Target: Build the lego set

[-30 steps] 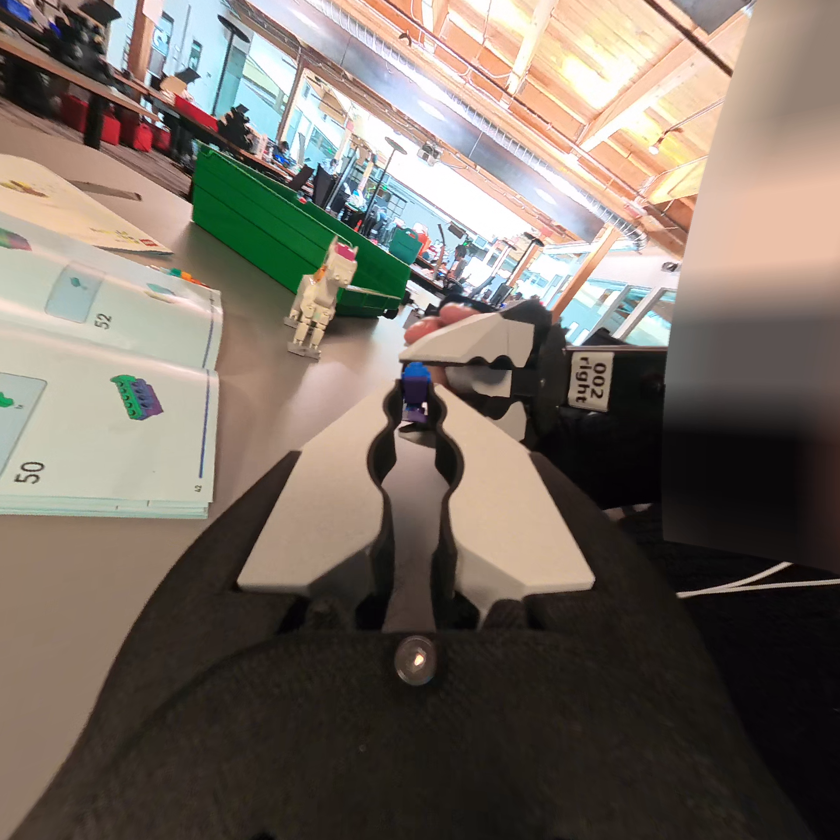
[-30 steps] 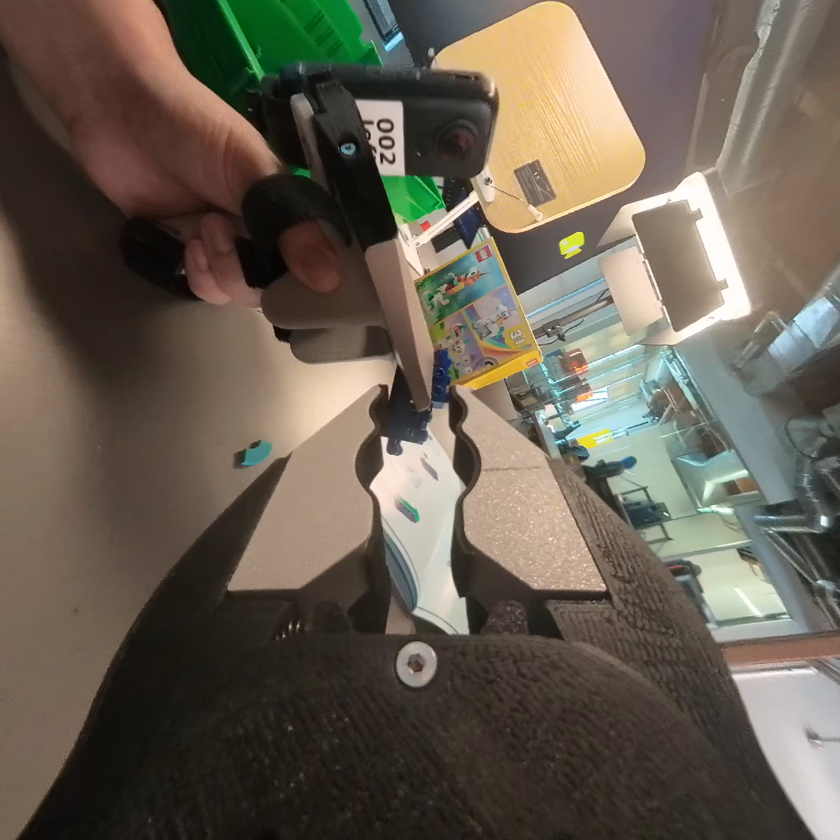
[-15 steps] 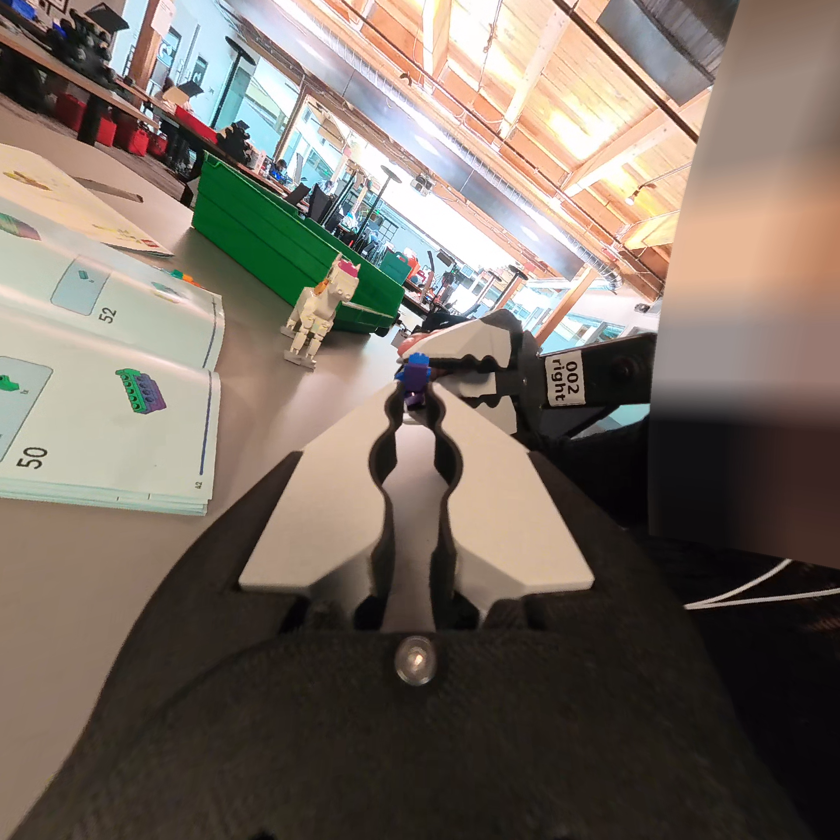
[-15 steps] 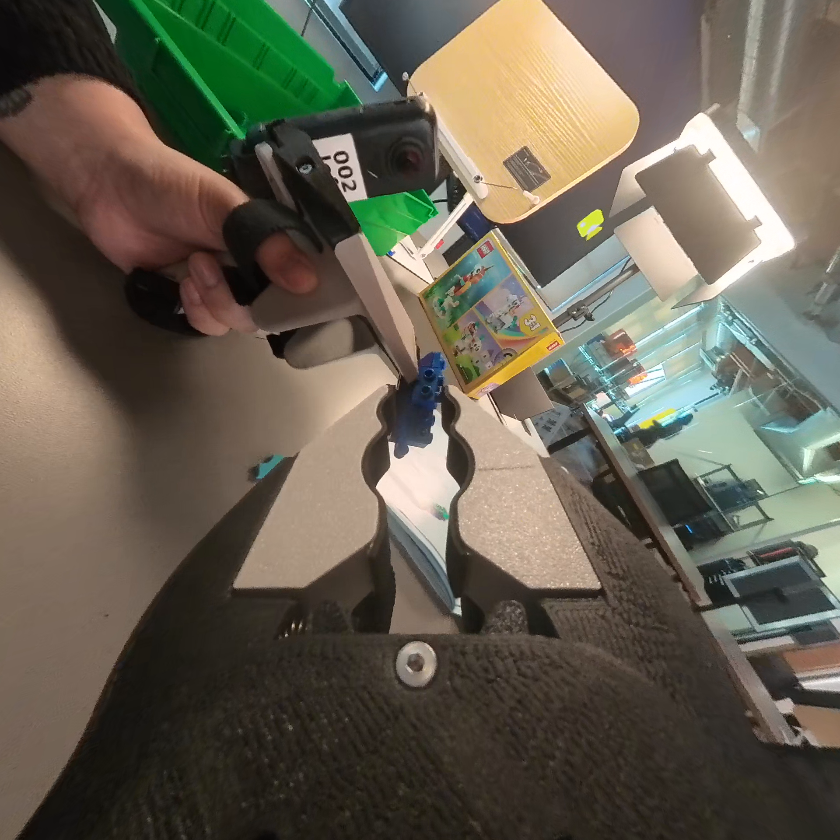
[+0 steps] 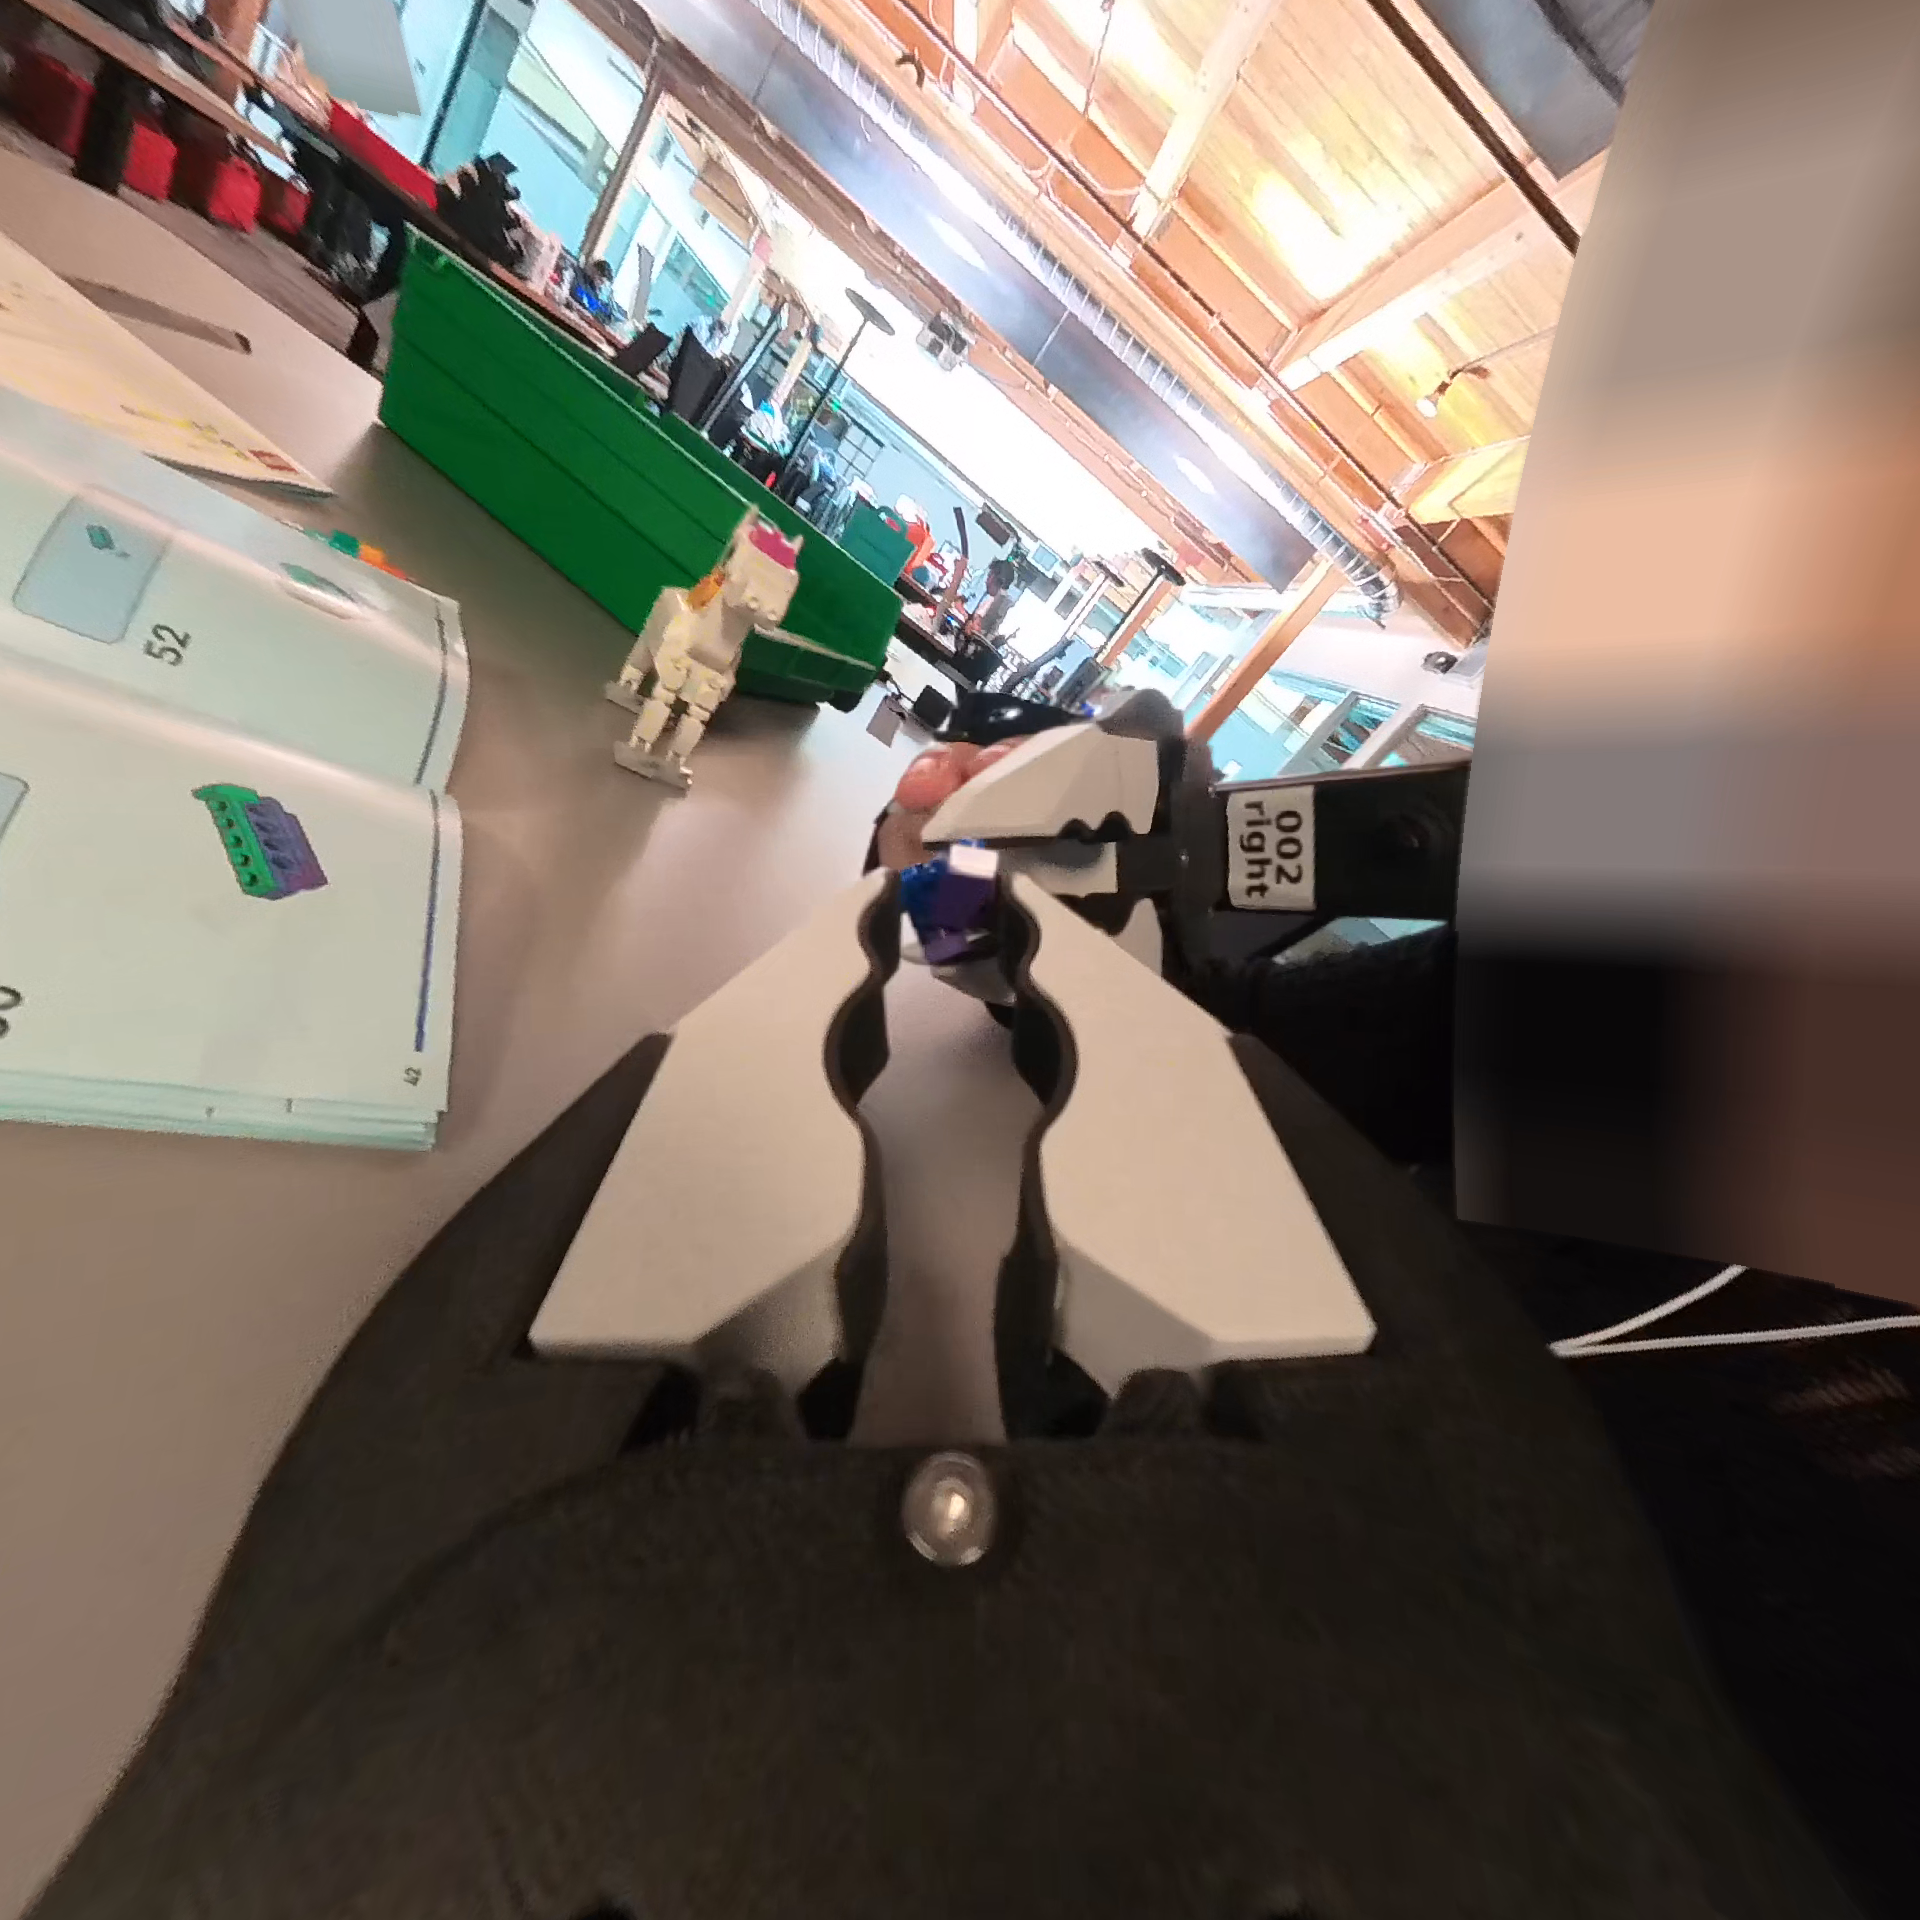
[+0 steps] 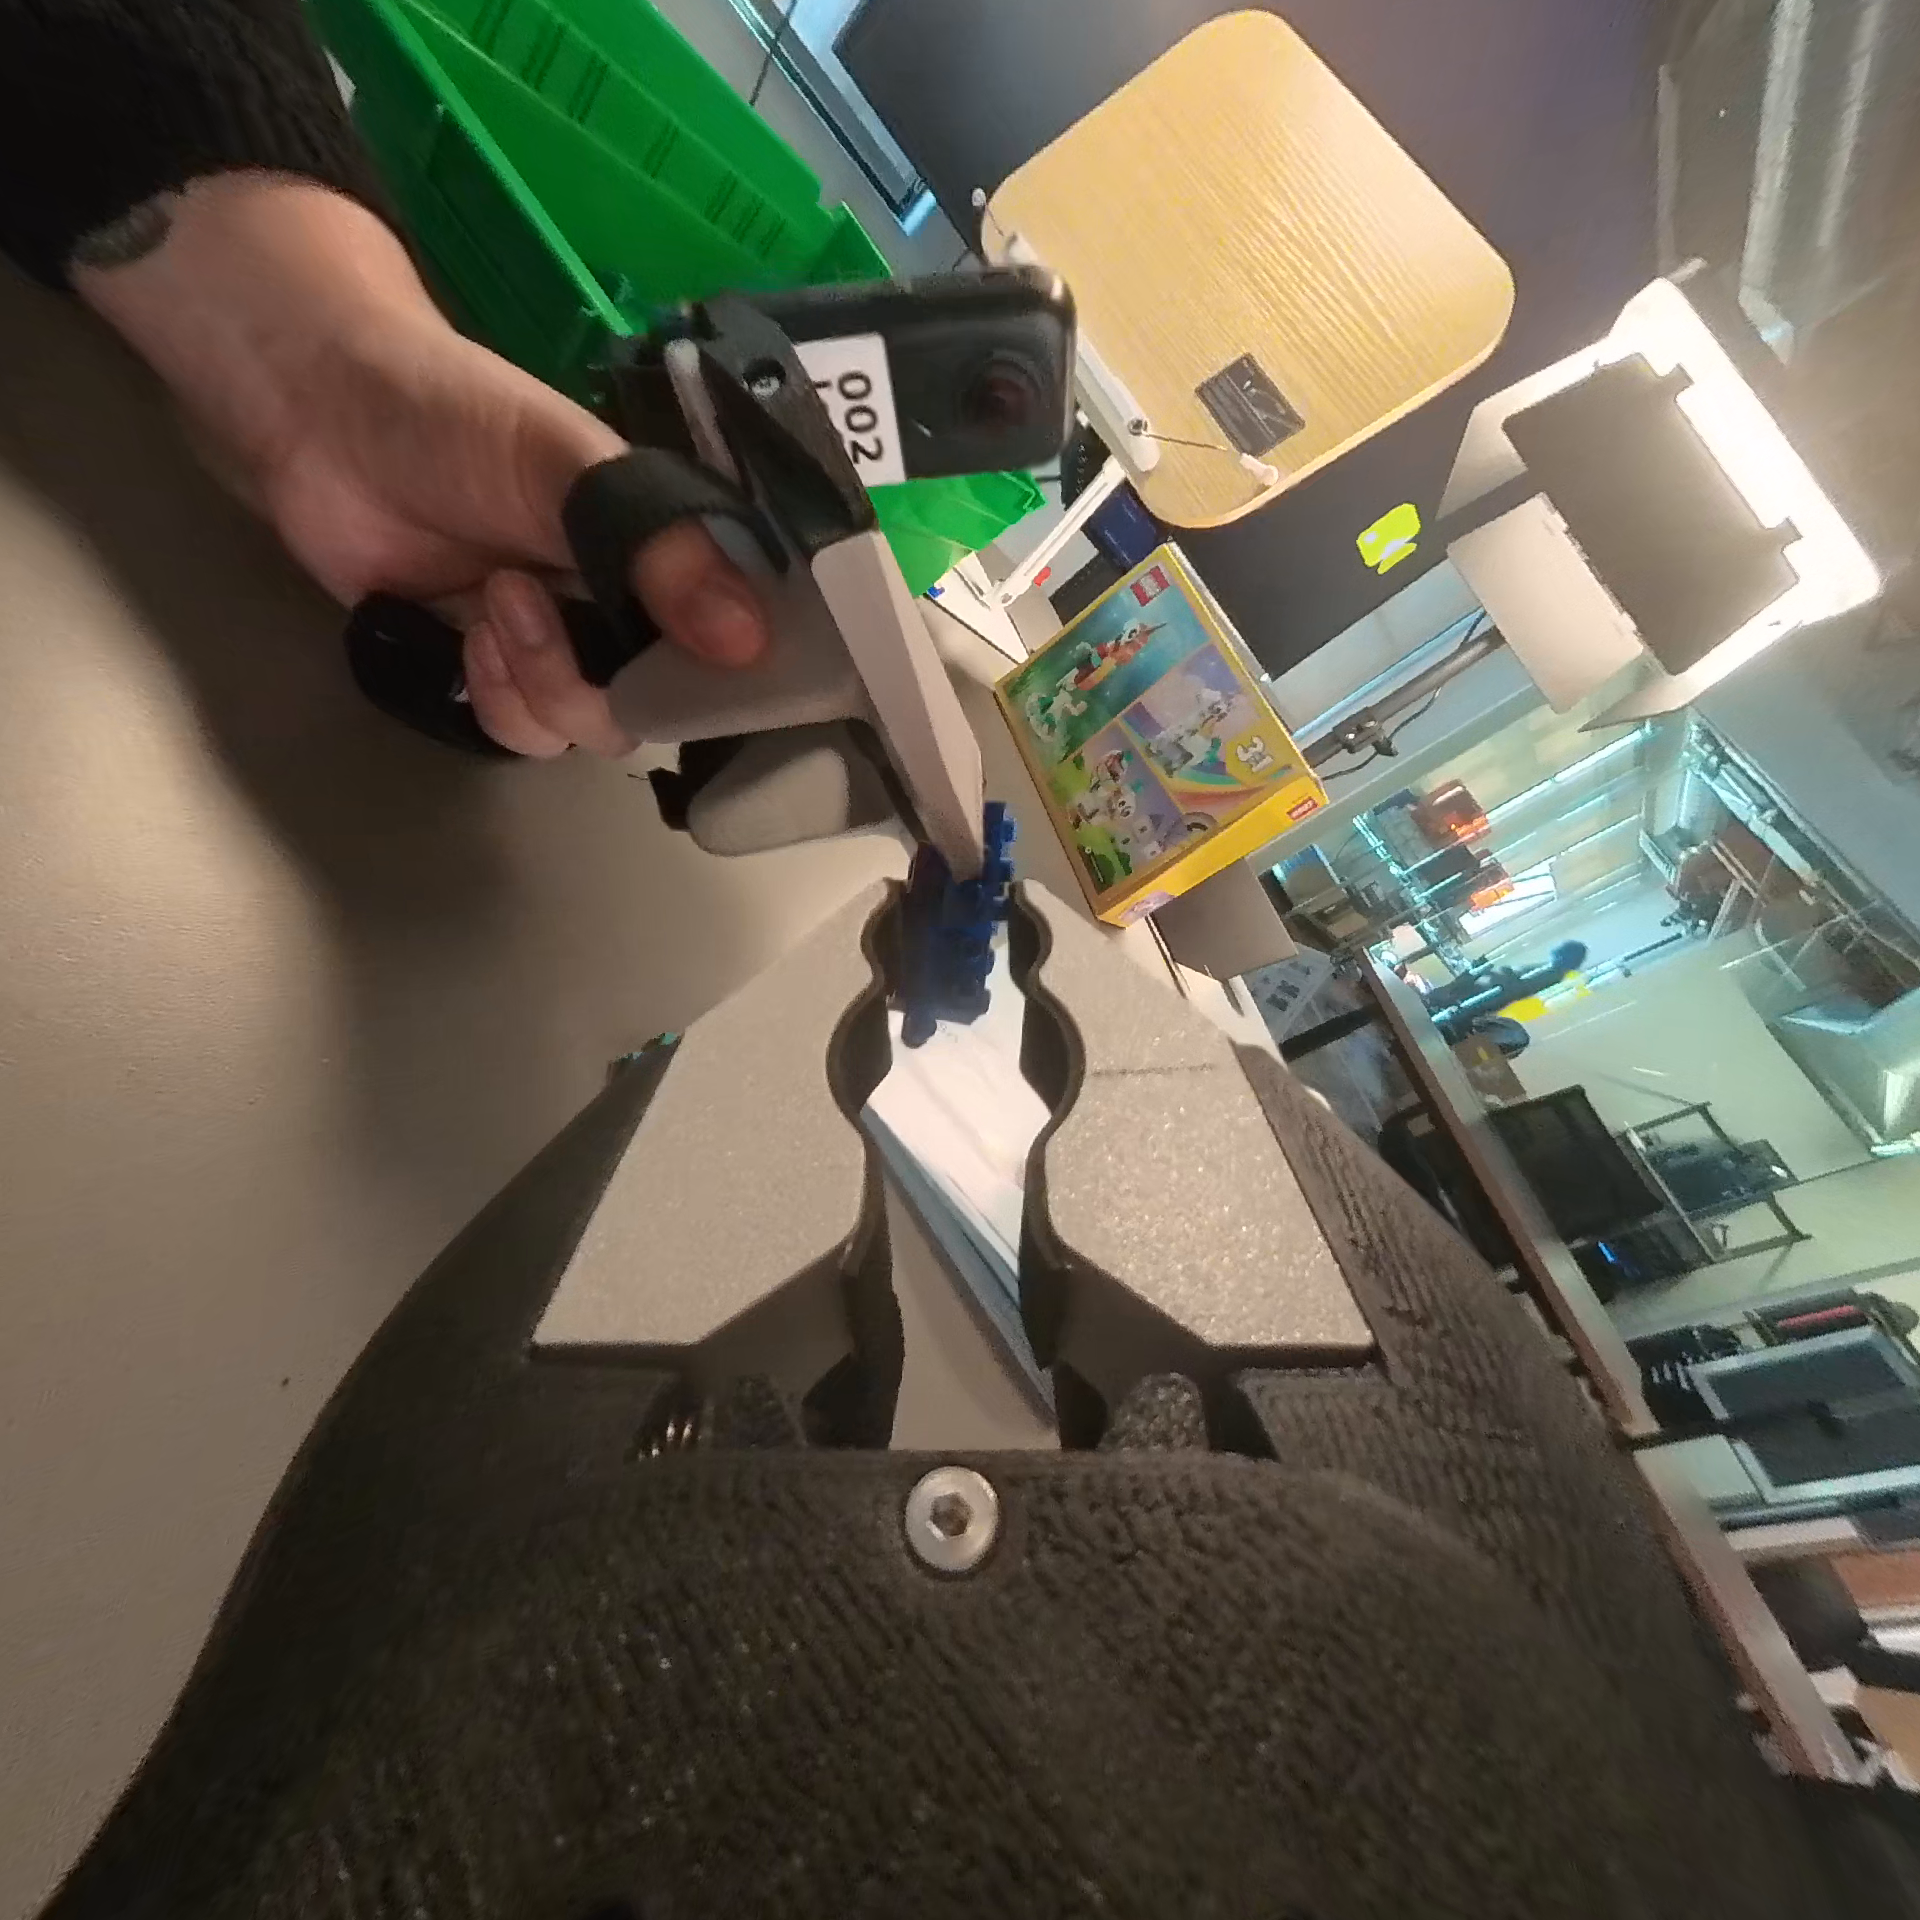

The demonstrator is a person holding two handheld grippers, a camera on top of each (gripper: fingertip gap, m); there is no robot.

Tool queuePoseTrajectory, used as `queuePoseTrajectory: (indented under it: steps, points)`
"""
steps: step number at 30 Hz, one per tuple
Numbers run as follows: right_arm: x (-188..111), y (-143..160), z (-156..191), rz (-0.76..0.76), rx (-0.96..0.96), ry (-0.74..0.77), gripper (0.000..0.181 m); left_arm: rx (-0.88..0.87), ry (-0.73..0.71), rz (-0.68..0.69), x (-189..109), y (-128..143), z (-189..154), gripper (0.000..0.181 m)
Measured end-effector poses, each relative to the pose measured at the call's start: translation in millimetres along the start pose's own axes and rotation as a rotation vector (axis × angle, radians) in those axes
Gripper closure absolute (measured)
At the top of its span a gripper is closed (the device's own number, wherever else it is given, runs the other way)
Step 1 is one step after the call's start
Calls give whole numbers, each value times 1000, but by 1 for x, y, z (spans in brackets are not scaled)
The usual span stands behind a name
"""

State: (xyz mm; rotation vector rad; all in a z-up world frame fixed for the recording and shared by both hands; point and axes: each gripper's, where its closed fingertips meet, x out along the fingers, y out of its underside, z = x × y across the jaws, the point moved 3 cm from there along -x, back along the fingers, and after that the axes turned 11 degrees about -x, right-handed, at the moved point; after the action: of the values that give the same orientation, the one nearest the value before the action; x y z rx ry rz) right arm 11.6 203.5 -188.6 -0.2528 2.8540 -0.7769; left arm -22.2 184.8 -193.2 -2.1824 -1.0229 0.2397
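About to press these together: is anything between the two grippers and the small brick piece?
Nothing visible. The left gripper and right gripper both already pinch the blue and purple brick assembly, meeting at it from different angles above the table.

Booklet (image 5: pixel 218 831) on table (image 5: pixel 582 935) left of figure (image 5: pixel 707 644); bin (image 5: pixel 582 478) behind figure.

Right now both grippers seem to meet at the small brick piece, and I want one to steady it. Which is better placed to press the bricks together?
Probably the right gripper: it clamps the blue bricks and can push. The left gripper pinches the purple part, steadying it above the table.
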Motion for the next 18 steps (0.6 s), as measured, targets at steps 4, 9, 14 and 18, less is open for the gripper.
queuePoseTrajectory:
  steps: [4,9,14,18]
  points:
    - [-1,-2,1,-10,-44,7,164,-24,20,26,1,2,-1,170]
    - [-1,2,-2,27,-80,46,155,18,-6,-26,-2,-3,-1,171]
    - [0,12,0,86,-108,27,147,-12,0,-62,-6,-9,1,171]
    - [-2,17,0,75,10,-31,148,32,-62,-105,-12,-17,6,170]
